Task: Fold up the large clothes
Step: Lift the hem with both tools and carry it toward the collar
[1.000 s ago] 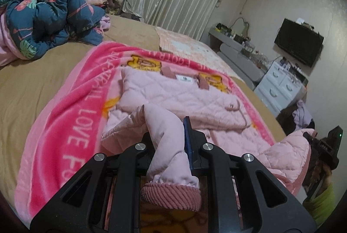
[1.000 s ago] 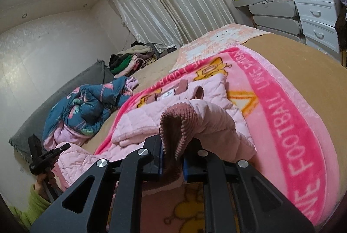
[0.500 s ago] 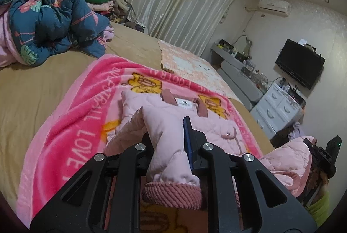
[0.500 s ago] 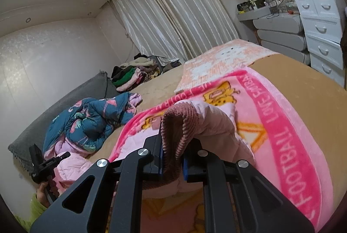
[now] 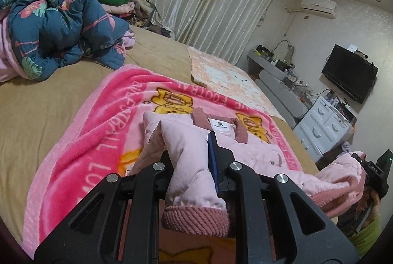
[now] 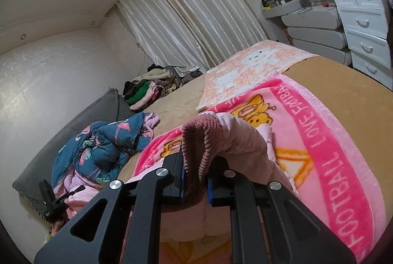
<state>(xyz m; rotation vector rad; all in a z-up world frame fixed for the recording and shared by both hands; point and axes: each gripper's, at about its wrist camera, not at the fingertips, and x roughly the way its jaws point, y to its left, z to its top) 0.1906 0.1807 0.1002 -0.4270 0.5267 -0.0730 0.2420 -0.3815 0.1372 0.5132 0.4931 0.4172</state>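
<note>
Compared with a second ago, both tongs have risen and carried the sleeves of the pale pink quilted jacket farther up over its body, which lies collar-up on the bright pink cartoon-print fleece blanket on the tan-sheeted bed. The left tongs are clamped on one sleeve above its ribbed dusty-rose cuff; the right tongs pinch the other ribbed cuff. Only the left view shows the jacket's collar and label; both tongs tilt slightly downward toward the blanket.
</note>
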